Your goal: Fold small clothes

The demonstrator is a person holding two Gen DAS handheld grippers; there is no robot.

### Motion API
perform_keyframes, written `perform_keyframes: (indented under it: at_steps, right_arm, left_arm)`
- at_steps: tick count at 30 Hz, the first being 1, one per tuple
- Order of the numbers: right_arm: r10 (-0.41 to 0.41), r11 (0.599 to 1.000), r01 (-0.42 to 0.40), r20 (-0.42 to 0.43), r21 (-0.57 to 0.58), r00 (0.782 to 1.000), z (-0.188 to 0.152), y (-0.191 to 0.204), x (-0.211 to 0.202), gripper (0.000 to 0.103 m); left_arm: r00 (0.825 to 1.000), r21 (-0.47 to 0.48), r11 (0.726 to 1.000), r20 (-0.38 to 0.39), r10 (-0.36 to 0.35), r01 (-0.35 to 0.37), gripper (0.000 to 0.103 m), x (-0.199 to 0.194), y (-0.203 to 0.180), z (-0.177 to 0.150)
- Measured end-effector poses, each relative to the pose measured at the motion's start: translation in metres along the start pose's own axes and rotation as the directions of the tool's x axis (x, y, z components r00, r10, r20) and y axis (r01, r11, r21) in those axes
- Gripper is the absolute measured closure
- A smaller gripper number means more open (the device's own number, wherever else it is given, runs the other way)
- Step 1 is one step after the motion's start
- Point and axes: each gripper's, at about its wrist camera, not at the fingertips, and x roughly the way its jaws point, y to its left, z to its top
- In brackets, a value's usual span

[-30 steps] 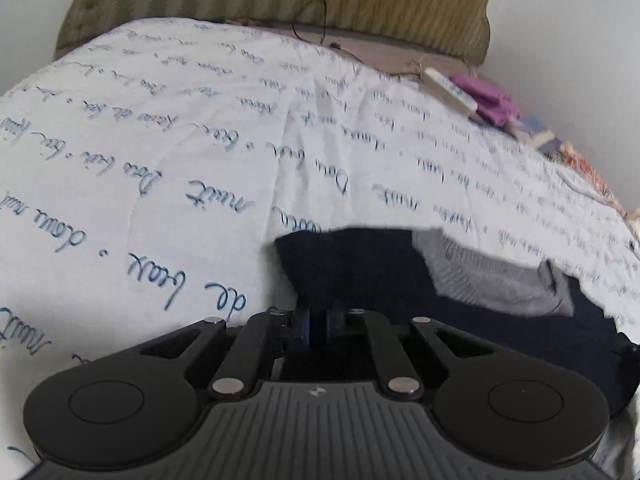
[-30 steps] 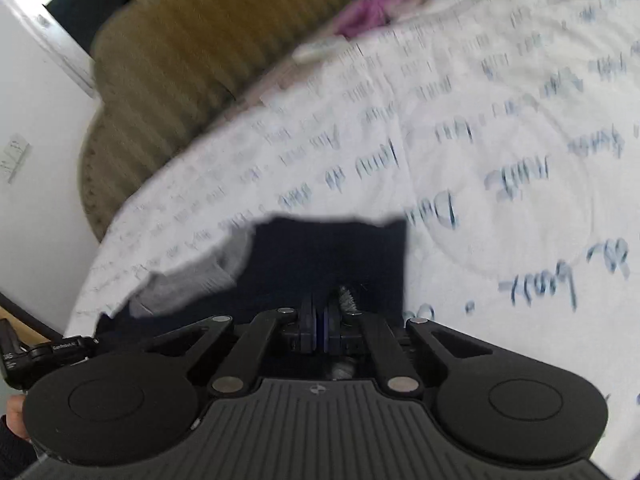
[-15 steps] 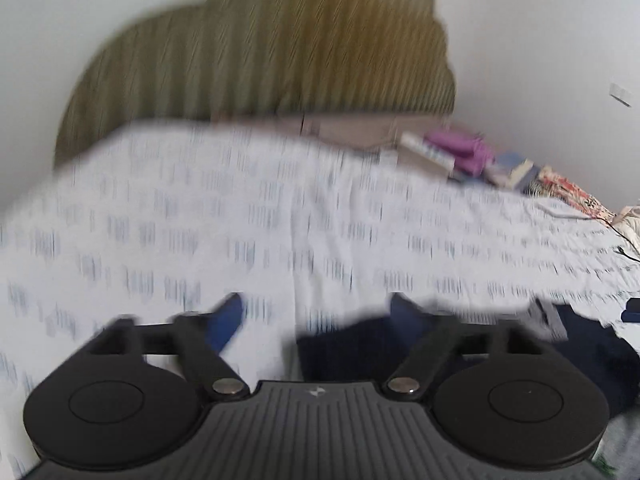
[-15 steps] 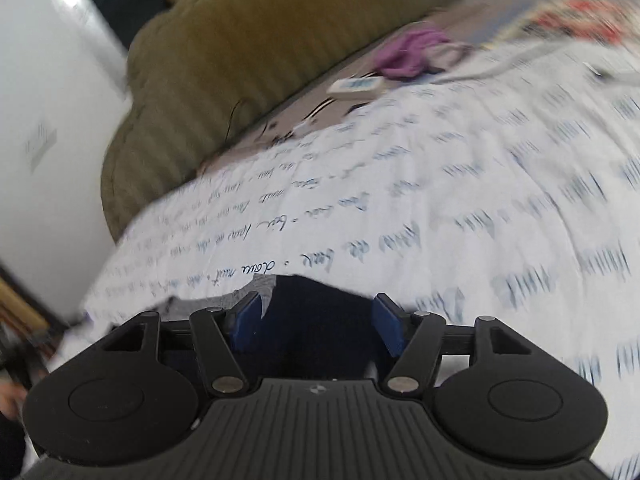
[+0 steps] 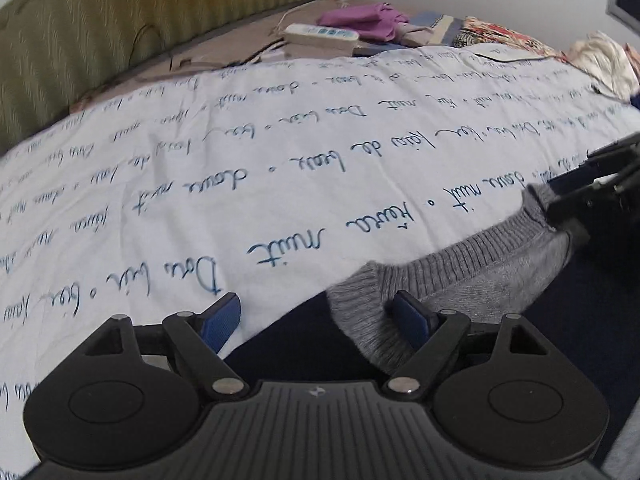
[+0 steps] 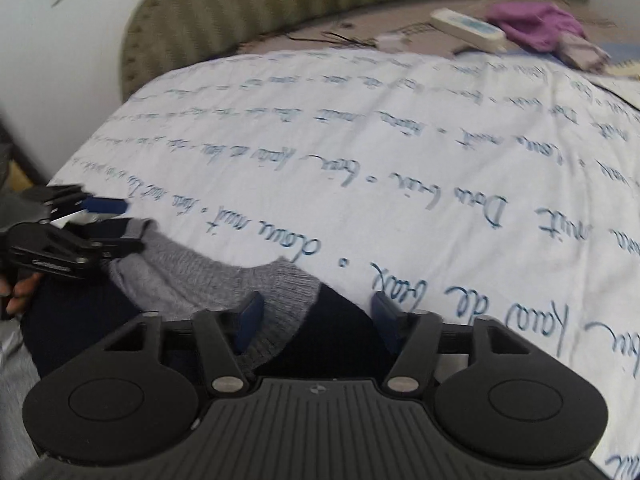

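Two claws, left claw (image 5: pixel 316 316) and right claw (image 6: pixel 316 318), closing, gripping nothing; navy garment (image 5: pixel 304 344) flat, grey ribbed band (image 5: pixel 448 272).

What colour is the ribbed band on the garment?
Grey ribbed band on a navy garment; clearest in the left wrist view.

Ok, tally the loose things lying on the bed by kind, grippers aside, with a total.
Dark navy garment with grey knit band: 1
Purple cloths: 1
White remote-like devices: 1
Floral cloths: 1
Cream cloths: 1
Total: 5
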Motion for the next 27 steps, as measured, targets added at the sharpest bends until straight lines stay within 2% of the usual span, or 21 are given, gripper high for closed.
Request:
perform_keyframes:
  at_steps: [1,2,3,5,7,9,10,13,15,17,18,19,20,22,23,24,25,26,27]
  right_arm:
    - [0.032,0.999,-0.032,-0.001,0.008,0.999,-0.001,-0.002,0.000,0.094]
    - [0.059,0.998,-0.059,0.013,0.027,0.998,-0.001,-0.004,-0.002,0.094]
    - [0.076,0.997,-0.077,0.034,0.029,0.997,-0.002,-0.005,-0.006,0.094]
    - [0.105,0.992,-0.111,0.101,0.053,0.989,-0.002,-0.008,-0.020,0.095]
    - [0.135,0.982,-0.160,0.214,0.101,0.967,-0.002,-0.016,-0.042,0.095]
    - [0.133,0.972,-0.179,0.273,0.151,0.953,-0.004,-0.028,-0.051,0.095]
    - [0.101,0.974,-0.149,0.268,0.168,0.958,-0.006,-0.032,-0.048,0.095]
    - [0.046,0.978,-0.084,0.195,0.190,0.980,-0.014,-0.037,-0.027,0.095]
    - [0.007,0.988,-0.031,0.158,0.153,0.987,-0.020,-0.031,-0.013,0.096]
    - [-0.018,0.986,-0.010,0.167,0.168,0.986,-0.021,-0.027,-0.010,0.089]
    - [-0.018,0.981,-0.014,0.163,0.193,0.987,-0.020,-0.027,-0.012,0.087]
    - [-0.017,0.975,-0.018,0.158,0.219,0.987,-0.019,-0.028,-0.017,0.077]
    - [-0.024,0.968,-0.019,0.166,0.251,0.986,-0.021,-0.029,-0.027,0.072]
    - [-0.065,0.957,-0.004,0.228,0.289,0.971,-0.033,-0.027,-0.060,0.054]
    - [-0.076,0.955,-0.007,0.269,0.297,0.960,-0.043,-0.025,-0.081,0.051]
    - [-0.083,0.953,-0.014,0.305,0.303,0.949,-0.057,-0.022,-0.102,0.042]
    - [-0.088,0.951,-0.019,0.329,0.309,0.940,-0.074,-0.021,-0.120,0.031]
    - [-0.105,0.946,-0.013,0.345,0.325,0.933,-0.093,-0.020,-0.137,0.027]
    - [-0.124,0.935,-0.012,0.360,0.354,0.925,-0.116,-0.018,-0.153,0.024]
  left_arm:
    - [1.000,-0.003,1.000,0.011,-0.021,0.021,0.049,0.000,0.000,0.000]
    - [0.999,-0.009,0.999,0.024,-0.034,0.034,0.087,-0.002,0.000,0.002]
    - [0.999,-0.011,1.000,0.024,-0.023,0.024,0.096,-0.004,-0.003,0.005]
    - [0.999,-0.009,1.000,0.041,0.011,-0.010,0.097,-0.007,-0.006,0.011]
    - [0.996,-0.029,0.999,0.086,0.028,-0.026,0.098,-0.016,-0.005,0.016]
    - [0.993,-0.090,0.996,0.116,0.032,-0.022,0.097,-0.018,0.004,0.022]
    - [0.994,-0.112,0.994,0.106,0.022,-0.010,0.097,-0.014,0.008,0.022]
    - [0.997,-0.097,0.994,0.055,0.060,-0.054,0.098,0.008,0.003,0.014]
    - [0.991,-0.083,0.992,0.087,0.098,-0.091,0.097,0.011,-0.003,0.008]
    - [0.988,-0.038,0.992,0.094,0.126,-0.123,0.096,0.009,-0.011,0.006]
    - [0.988,-0.025,0.992,0.090,0.128,-0.126,0.094,0.005,-0.012,0.008]
    - [0.989,-0.026,0.992,0.089,0.122,-0.120,0.091,-0.001,-0.010,0.009]
    - [0.989,-0.042,0.993,0.095,0.115,-0.111,0.083,-0.011,-0.005,0.010]
    - [0.983,-0.123,0.986,0.134,0.125,-0.109,0.060,-0.042,0.013,0.005]
    - [0.974,-0.186,0.975,0.165,0.156,-0.124,0.034,-0.062,0.022,-0.002]
    - [0.962,-0.248,0.958,0.193,0.193,-0.143,0.015,-0.082,0.031,-0.013]
    - [0.951,-0.299,0.942,0.215,0.222,-0.152,0.013,-0.099,0.037,-0.027]
    - [0.945,-0.350,0.926,0.230,0.233,-0.143,0.013,-0.117,0.044,-0.044]
    - [0.948,-0.391,0.913,0.232,0.219,-0.115,0.013,-0.130,0.050,-0.061]
